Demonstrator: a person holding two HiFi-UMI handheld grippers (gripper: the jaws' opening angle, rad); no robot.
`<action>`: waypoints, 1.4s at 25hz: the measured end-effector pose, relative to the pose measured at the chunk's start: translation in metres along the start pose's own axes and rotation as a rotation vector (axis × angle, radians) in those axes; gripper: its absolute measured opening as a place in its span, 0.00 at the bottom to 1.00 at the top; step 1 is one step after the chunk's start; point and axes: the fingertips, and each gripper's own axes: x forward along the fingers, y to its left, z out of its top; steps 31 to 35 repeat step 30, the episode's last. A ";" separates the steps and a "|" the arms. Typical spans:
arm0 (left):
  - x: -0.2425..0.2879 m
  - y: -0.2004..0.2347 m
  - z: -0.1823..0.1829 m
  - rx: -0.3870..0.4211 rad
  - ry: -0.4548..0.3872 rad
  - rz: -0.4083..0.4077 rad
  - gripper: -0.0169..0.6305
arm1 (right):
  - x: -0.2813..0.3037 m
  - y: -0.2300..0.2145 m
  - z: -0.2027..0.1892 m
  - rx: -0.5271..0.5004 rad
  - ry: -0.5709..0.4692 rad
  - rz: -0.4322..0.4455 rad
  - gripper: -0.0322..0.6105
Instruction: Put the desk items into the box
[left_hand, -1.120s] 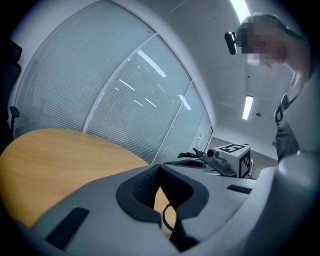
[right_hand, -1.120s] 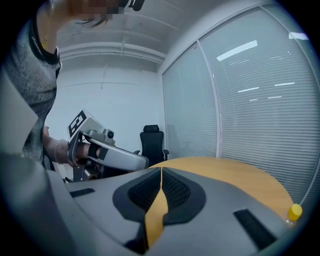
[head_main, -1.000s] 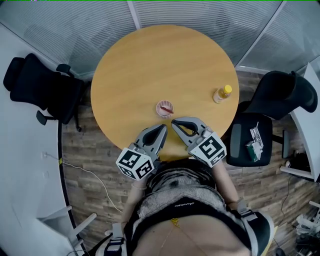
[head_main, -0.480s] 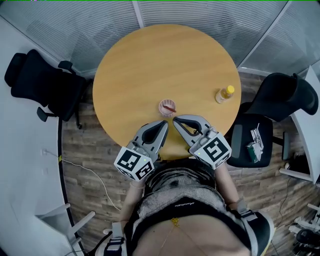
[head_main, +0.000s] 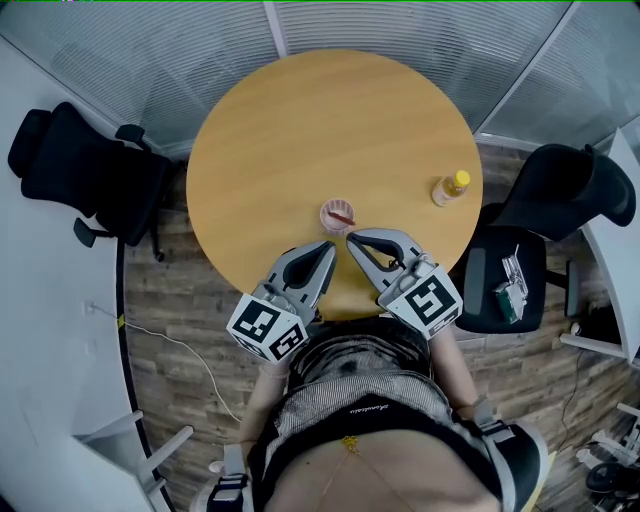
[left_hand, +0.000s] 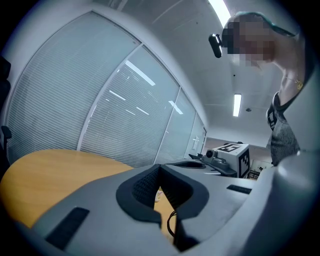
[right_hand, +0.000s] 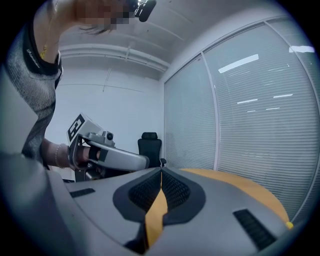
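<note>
Head view: left claw (head_main: 327, 246) and right claw (head_main: 351, 240) clenched empty at the table's (head_main: 260, 150) six o'clock edge. Pink cup (head_main: 337, 215) just ahead, yellow bottle (head_main: 450, 187) at three o'clock. No box in sight, so the step is unclear.

Round table, seen from above, the person at its 6 o'clock

On the table (head_main: 300, 120), a small cup (head_main: 337, 215) sits between the centre and the 6 o'clock edge. A bottle (head_main: 451, 187) stands by the rim at 3 o'clock, well apart from the cup. The left gripper (head_main: 328, 247) and right gripper (head_main: 350, 240) lie side by side over the 6 o'clock edge, just short of the cup. One chair (head_main: 85, 170) stands off the table at 9 o'clock. Another chair (head_main: 545, 215) is past the bottle at 4 o'clock (small items (head_main: 510, 283) lie on its seat).
</note>
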 end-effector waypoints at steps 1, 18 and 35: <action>-0.001 0.000 0.000 0.000 0.001 -0.001 0.05 | 0.001 0.001 0.000 0.009 0.002 -0.003 0.09; 0.000 0.011 -0.007 0.004 0.037 -0.036 0.05 | 0.009 -0.001 -0.009 0.042 0.044 -0.043 0.08; 0.000 0.023 -0.009 0.003 0.054 -0.016 0.05 | 0.022 -0.007 -0.010 0.033 0.064 -0.040 0.08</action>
